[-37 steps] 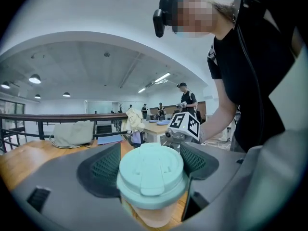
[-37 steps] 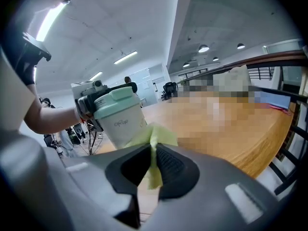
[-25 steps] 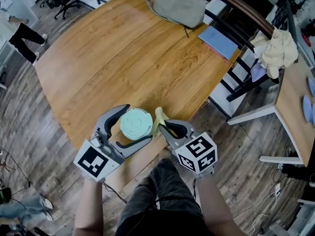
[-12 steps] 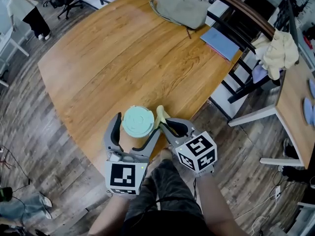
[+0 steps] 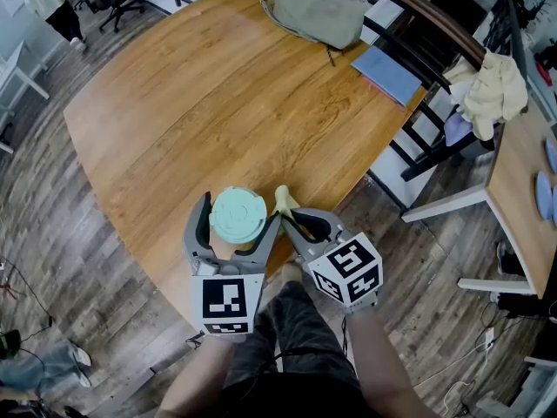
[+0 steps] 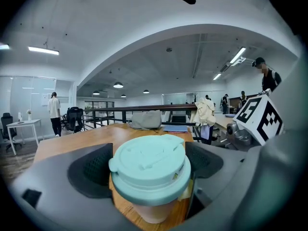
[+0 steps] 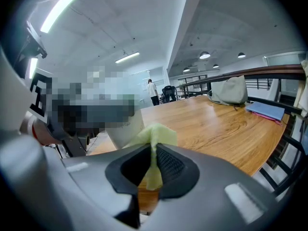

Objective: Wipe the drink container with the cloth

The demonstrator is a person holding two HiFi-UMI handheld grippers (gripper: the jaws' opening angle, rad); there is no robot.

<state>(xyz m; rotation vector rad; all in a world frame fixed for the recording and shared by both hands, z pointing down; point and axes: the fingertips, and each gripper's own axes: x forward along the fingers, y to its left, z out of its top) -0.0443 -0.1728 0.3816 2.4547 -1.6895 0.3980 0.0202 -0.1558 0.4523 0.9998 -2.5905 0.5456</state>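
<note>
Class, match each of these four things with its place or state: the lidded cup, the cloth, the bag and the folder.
Things:
1. paper cup with mint-green lid
2. yellow-green cloth
3. grey fabric bag
4. flat blue folder

Places or states:
A. lying flat, just right of the bag
B. pinched in the right gripper
C. upright near the near edge of the wooden table
D. slumped at the table's far edge

Pairs: 1-C, 2-B, 3-D, 4-A
</note>
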